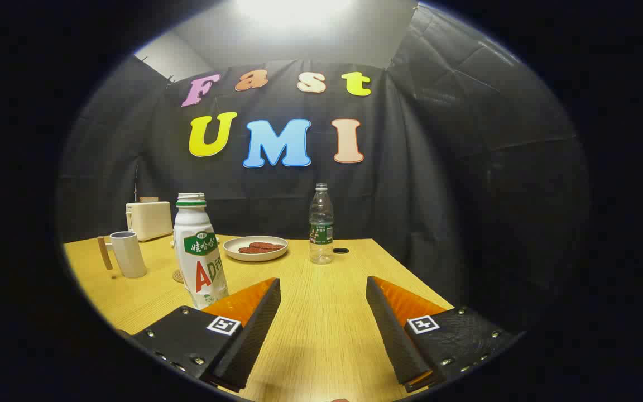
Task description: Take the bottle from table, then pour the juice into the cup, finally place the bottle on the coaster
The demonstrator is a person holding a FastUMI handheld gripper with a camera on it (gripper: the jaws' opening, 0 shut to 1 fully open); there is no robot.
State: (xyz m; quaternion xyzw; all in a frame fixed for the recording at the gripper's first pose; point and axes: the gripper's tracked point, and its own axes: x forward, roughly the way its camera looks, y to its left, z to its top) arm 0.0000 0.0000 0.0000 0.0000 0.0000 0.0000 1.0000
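Observation:
A white uncapped bottle with a green and red label stands upright on the wooden table, just ahead of my left finger and slightly to its left. A white cup with a wooden handle stands further left. A round coaster lies partly hidden behind the bottle's base. My gripper is open, with only bare table between its fingers.
A clear water bottle stands at the far middle of the table, a small dark cap beside it. A plate with reddish food sits behind the white bottle. A cream toaster is at the far left.

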